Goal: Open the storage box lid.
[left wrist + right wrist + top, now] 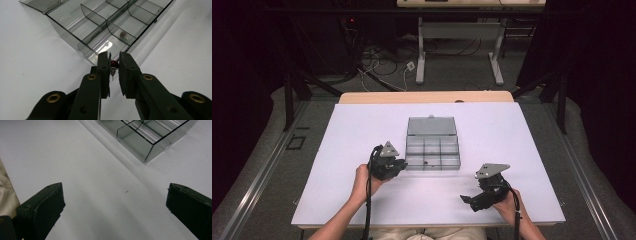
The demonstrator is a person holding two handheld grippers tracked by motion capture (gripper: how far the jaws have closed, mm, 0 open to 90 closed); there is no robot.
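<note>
1. Left tool (114, 65): jaws clamped on a small red bead (114, 64) with a thin pin, held just before the near corner of the clear divided box (86, 47).
2. Box: lid open, on the white worktop (512, 145); a small dark piece (123, 36) lies in one compartment.
3. Right tool (113, 197): jaws wide apart over bare worktop, holding nothing.

You work at a bench (362, 150) covered by a white sheet, its wooden edge (427, 97) showing along the far side. Grey carpet (452, 75) covers the floor beyond it, where a tangle of cables (377, 62) lies near a white-legged desk (459, 30) standing at the back. Black frame posts (288, 100) rise at either side of your bench, and dark curtains (242, 75) close the room in on the left and right. Light falls evenly from above.
</note>
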